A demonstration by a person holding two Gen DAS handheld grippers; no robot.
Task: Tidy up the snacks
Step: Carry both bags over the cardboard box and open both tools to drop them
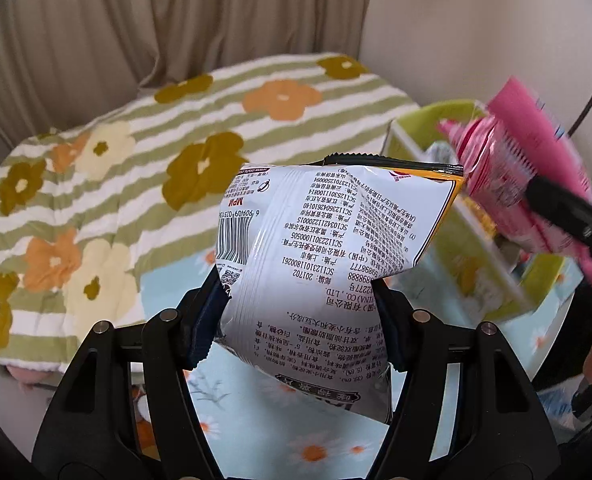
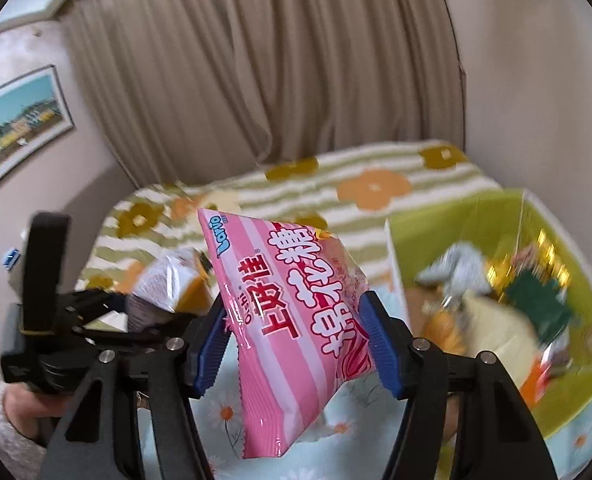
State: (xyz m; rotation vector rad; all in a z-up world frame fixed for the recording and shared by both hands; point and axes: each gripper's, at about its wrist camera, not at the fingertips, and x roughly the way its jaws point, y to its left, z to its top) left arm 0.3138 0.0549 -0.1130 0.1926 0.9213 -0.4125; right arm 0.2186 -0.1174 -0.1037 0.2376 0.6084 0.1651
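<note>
My left gripper (image 1: 296, 312) is shut on a white chip bag (image 1: 328, 248) with black print and a yellow edge, held up off the table. In the right wrist view my right gripper (image 2: 296, 336) is shut on a pink striped candy bag (image 2: 296, 320), its blue pads pressing both sides. That pink bag (image 1: 508, 184) also shows at the right of the left wrist view, in front of the green bin (image 1: 428, 120). The left gripper with the chip bag (image 2: 171, 280) appears at the left of the right wrist view, a hand in a fuzzy sleeve (image 2: 11, 412) holding it.
The green bin (image 2: 568, 272) at the right holds several snack packets. A light blue daisy tablecloth (image 1: 255, 420) lies below. Behind is a bed with a striped floral blanket (image 1: 135, 160), a beige curtain (image 2: 255, 60) and a framed picture (image 2: 19, 120) on the wall.
</note>
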